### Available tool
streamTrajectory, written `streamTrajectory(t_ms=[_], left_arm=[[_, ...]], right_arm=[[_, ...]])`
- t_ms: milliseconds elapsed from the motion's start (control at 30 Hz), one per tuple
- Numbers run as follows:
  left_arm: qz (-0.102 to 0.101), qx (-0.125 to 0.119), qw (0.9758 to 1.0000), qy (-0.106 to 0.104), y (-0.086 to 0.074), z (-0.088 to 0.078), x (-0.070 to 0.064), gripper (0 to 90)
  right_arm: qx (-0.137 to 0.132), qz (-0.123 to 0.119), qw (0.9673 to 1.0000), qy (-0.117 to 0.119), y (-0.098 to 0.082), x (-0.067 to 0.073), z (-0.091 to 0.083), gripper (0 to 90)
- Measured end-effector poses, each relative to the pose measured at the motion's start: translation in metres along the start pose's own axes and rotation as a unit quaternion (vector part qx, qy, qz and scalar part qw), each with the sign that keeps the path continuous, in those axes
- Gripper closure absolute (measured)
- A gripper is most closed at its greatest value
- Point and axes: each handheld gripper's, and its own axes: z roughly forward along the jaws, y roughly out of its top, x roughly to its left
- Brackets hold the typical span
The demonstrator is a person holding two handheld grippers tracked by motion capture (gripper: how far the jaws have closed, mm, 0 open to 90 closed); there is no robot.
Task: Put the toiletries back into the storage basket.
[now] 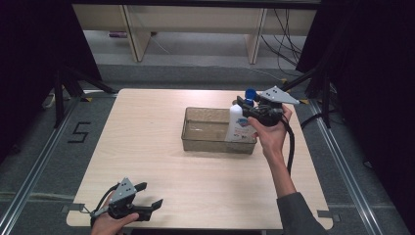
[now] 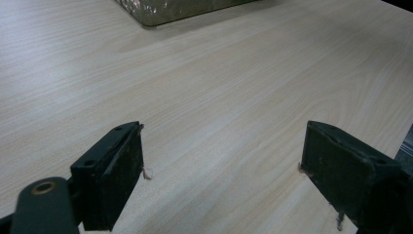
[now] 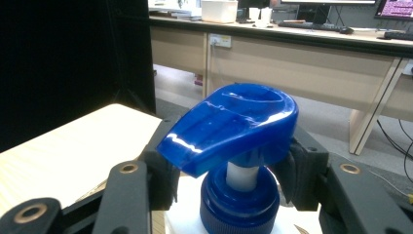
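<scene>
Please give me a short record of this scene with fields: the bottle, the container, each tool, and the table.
bottle: white pump bottle with blue pump head, upright in the bin's right end
bin: clear rectangular bin on the table
right tool: right tool at the bottle's neck, jaws either side, not pressing
left tool: left tool open, nothing between, near table's front edge
table: light wood table

One white pump bottle (image 1: pixel 238 123) with one blue pump head (image 3: pixel 234 124), one clear rectangular bin (image 1: pixel 205 132), one wooden table (image 1: pixel 147 142), two handheld tools, left tool (image 1: pixel 149 196) and right tool (image 1: pixel 246 106), two hands on them
</scene>
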Motion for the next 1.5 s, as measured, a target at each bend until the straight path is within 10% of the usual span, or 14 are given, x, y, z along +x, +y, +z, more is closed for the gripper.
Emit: streamTrajectory(t_ms=[567, 1500], left_arm=[[0.000, 0.002, 1.0000, 0.001, 0.000, -0.001, -0.001, 14.9], [0.005, 0.005, 1.0000, 0.003, 0.000, 0.000, -0.001, 14.9]], right_arm=[[-0.001, 0.001, 0.9996, -0.028, -0.003, -0.001, -0.004, 44.8], [-0.018, 0.051, 0.9985, 0.002, -0.027, -0.006, -0.053, 41.4]])
